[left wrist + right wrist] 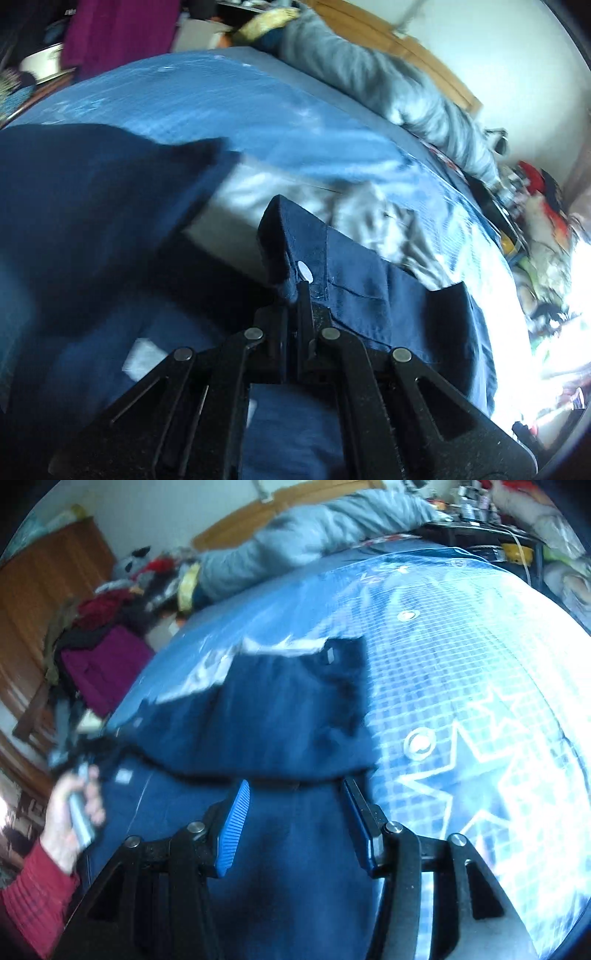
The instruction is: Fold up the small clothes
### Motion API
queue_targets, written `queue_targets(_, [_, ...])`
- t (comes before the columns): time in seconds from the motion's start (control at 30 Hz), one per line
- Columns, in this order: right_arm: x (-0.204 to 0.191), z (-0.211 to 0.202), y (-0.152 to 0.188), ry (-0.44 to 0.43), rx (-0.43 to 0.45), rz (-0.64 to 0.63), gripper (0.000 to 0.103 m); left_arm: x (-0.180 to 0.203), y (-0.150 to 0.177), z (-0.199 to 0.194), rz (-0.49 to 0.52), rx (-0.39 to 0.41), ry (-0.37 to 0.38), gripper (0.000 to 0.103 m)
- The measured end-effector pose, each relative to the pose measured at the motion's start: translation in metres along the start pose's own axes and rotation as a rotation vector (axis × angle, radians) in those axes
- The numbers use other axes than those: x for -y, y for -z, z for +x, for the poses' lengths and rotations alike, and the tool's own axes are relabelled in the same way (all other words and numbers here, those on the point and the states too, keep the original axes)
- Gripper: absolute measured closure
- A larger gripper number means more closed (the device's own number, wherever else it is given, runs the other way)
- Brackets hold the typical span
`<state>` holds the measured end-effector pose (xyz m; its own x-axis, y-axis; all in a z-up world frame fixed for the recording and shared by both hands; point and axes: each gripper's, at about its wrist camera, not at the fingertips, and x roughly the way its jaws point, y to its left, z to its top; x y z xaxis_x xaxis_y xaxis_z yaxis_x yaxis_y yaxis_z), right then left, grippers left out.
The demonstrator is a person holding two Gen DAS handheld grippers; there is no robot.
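Observation:
A dark navy garment (273, 716) lies on a bed with a blue patterned cover (461, 657). My left gripper (295, 288) is shut on the navy garment's edge (291, 236) by a white button (305, 271) and holds that part lifted. The rest of the cloth (92, 206) hangs to the left. My right gripper (295, 794) is open just above the garment, with its blue-padded fingers (234, 827) spread and nothing between them. The person's left hand (74, 805) shows at the left of the right wrist view.
A grey garment (369, 218) lies crumpled on the bed beyond the navy one. A grey quilt (388, 85) lies along the wooden headboard (424, 48). Piled clothes (107, 653) and a wooden cabinet (40, 602) stand beside the bed. Cluttered items (535, 229) sit at the bedside.

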<state>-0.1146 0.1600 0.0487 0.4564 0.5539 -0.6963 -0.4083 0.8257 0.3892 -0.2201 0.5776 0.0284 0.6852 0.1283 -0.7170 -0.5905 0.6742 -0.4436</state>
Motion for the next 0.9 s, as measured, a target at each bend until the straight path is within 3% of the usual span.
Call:
queue_targets(0.1, [0.022, 0.008, -0.012, -0.033, 0.003, 0.097, 0.046, -0.018, 0.007, 0.001, -0.049, -0.019, -0.02, 0.1])
queue_targets(0.23, [0.054, 0.026, -0.022, -0.007, -0.014, 0.212, 0.047, -0.014, 0.011, 0.013, -0.047, -0.045, -0.039, 0.1])
queue_targets(0.3, [0.063, 0.034, -0.023, -0.022, -0.029, 0.24, 0.054, -0.015, 0.012, 0.016, -0.041, -0.06, -0.037, 0.1])
queue_targets(0.4, [0.064, 0.047, -0.023, -0.059, -0.074, 0.216, 0.06, -0.019, 0.013, 0.016, -0.032, -0.068, -0.036, 0.098])
queue_targets(0.43, [0.063, 0.054, -0.021, -0.043, -0.102, 0.193, 0.064, -0.018, 0.011, 0.016, -0.035, -0.069, -0.04, 0.095])
queue_targets(0.47, [0.062, 0.061, -0.019, 0.002, -0.125, 0.173, 0.076, -0.02, 0.011, 0.015, -0.041, -0.068, -0.04, 0.093])
queue_targets(0.5, [0.064, 0.062, -0.015, 0.016, -0.12, 0.163, 0.077, -0.024, 0.01, 0.012, -0.048, -0.066, -0.04, 0.092])
queue_targets(0.7, [0.043, 0.033, -0.014, 0.089, -0.073, 0.058, 0.072, -0.026, 0.007, -0.021, -0.033, 0.01, -0.096, 0.091])
queue_targets(0.8, [0.026, 0.018, -0.027, 0.072, -0.001, 0.003, 0.072, -0.005, 0.009, -0.033, 0.05, 0.057, -0.068, 0.091])
queue_targets(0.9, [0.016, 0.033, -0.044, 0.024, 0.011, -0.034, 0.072, 0.017, 0.008, -0.028, 0.112, 0.057, 0.018, 0.091])
